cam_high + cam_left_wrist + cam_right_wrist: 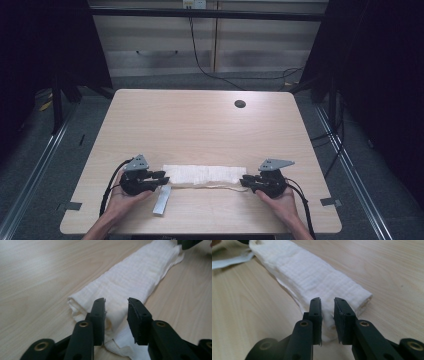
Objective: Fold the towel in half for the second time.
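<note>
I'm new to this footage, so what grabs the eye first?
A white cloth folded into a long band lies across the near part of the wooden table. A hand-held gripper sits at each end, left and right, jaws parted around the fabric.

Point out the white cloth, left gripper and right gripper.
white cloth (pixel 205 174): high view, middle of the folded strip.
left gripper (pixel 116 312): left gripper view, gap midway between its fingertips.
right gripper (pixel 327 308): right gripper view, gap midway between its fingertips.
</note>
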{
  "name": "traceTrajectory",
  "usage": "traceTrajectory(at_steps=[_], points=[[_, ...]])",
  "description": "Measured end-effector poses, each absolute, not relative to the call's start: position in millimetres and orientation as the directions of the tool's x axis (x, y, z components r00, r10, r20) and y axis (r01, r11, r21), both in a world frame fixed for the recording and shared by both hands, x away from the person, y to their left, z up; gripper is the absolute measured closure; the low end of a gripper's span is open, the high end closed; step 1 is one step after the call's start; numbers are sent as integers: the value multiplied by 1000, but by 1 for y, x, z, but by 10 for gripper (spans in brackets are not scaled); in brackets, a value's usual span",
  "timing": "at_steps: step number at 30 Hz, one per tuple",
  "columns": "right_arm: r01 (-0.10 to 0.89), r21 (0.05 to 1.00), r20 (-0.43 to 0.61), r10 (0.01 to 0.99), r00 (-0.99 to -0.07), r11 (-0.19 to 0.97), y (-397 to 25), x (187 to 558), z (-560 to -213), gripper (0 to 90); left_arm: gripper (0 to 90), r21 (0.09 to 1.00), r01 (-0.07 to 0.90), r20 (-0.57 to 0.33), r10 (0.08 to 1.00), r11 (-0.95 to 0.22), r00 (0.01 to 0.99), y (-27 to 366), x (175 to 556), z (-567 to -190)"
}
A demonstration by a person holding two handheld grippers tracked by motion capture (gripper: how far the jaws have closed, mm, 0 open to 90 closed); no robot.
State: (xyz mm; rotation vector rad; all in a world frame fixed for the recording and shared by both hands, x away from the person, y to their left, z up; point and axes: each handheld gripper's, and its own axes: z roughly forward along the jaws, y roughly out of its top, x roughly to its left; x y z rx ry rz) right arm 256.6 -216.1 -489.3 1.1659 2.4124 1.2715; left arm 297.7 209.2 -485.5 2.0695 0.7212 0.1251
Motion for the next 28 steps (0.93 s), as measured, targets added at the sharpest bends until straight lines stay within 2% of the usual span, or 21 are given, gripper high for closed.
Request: traceTrajectory(at_steps=[5, 9, 15, 19, 24, 28], points=[[540, 809, 243, 705, -666, 231, -230, 250, -472, 714, 542, 810, 477, -215, 585, -340, 782, 226, 295, -468], [531, 826, 237, 739, -630, 188, -246, 244, -463, 640, 475, 803, 506, -224, 628, -313, 745, 243, 291, -464], [544, 822, 219, 787, -577, 170, -268, 236, -465, 522, 395, 784, 538, -193, 703, -309, 684, 263, 288, -472], [534, 835, 213, 818, -535, 132, -281, 235, -467, 475, 360, 787, 548, -220, 702, -283, 678, 272, 287, -467], [513, 855, 219, 843, -491, 76, -292, 232, -462, 422, 332, 805, 521, -191, 707, -284, 680, 277, 286, -469], [526, 846, 204, 859, -470, 87, -300, 229, -466, 390, 255, 790, 550, -207, 727, -271, 655, 279, 289, -479]])
